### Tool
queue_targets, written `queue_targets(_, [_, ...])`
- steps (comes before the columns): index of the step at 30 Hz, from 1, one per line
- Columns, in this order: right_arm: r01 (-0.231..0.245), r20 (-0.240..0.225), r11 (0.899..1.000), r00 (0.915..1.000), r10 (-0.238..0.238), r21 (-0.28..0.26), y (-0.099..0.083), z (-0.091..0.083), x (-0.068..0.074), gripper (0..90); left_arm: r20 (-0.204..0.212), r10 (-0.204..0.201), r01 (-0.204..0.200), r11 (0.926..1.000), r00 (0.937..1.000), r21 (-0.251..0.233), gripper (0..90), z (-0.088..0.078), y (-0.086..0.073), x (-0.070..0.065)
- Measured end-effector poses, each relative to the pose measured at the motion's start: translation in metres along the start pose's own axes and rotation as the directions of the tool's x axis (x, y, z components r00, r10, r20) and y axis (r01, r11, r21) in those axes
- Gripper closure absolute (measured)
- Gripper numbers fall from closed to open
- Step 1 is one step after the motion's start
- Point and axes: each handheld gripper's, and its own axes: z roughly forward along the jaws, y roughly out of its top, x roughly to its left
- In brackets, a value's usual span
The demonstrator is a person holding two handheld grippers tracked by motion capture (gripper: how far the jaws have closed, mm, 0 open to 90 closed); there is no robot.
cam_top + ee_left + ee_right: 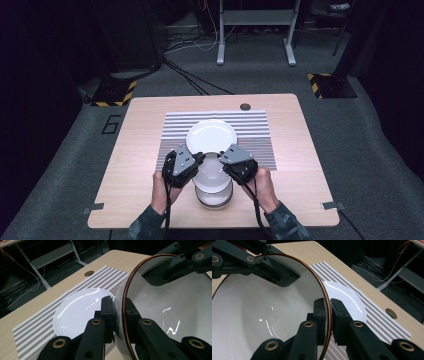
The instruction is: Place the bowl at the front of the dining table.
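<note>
Containers: a white bowl (212, 172) with a thin copper-coloured rim sits uppermost on a short stack of bowls (214, 196) near the front edge of the counter (135, 150). In both gripper views its glossy inside holds nothing; light glints on the glaze. Whether it is lifted clear of the bowl beneath cannot be told. Just behind it, a white plate (211, 136) lies flat on a grey-and-white striped mat (255, 135), also holding nothing.

Hands and tools: both forearms enter from the near side, sleeves patterned in dark green. The left hand (159, 186) carries the left tool (199, 161) against the bowl's left rim; the right hand (265, 187) carries the right tool (225, 162) against its right rim, so the two face each other across the bowl. In the left gripper view the left tool's jaws are clamped on the bowl wall, one jaw inside, one outside, with the rim between them. The right gripper view shows the same for the right tool on the opposite side. Each view shows the other tool across the bowl's far rim.

Surroundings: a round cable hole (245, 106) is cut in the counter beyond the mat.
</note>
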Motion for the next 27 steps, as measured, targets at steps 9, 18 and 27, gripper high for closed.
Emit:
queue_targets(9, [0.004, 0.004, 1.000, 1.0000, -0.004, 0.001, 0.002, 0.000, -0.002, 82.9, 0.002, -0.004, 0.004, 1.0000, 1.0000, -0.006, 82.1, 0.001, 0.001, 0.001])
queue_targets(18, [0.005, 0.007, 1.000, 1.0000, -0.005, -0.002, 0.005, 0.003, -0.004, 82.8, -0.005, -0.009, 0.009, 0.9999, 0.9999, -0.012, 82.1, 0.003, 0.002, 0.005])
queue_targets(27, [0.020, 0.023, 1.000, 0.9995, -0.020, -0.013, 0.010, 0.005, -0.009, 82.9, -0.013, 0.003, -0.003, 0.9998, 0.9999, -0.021, 82.0, 0.005, 0.008, 0.011])
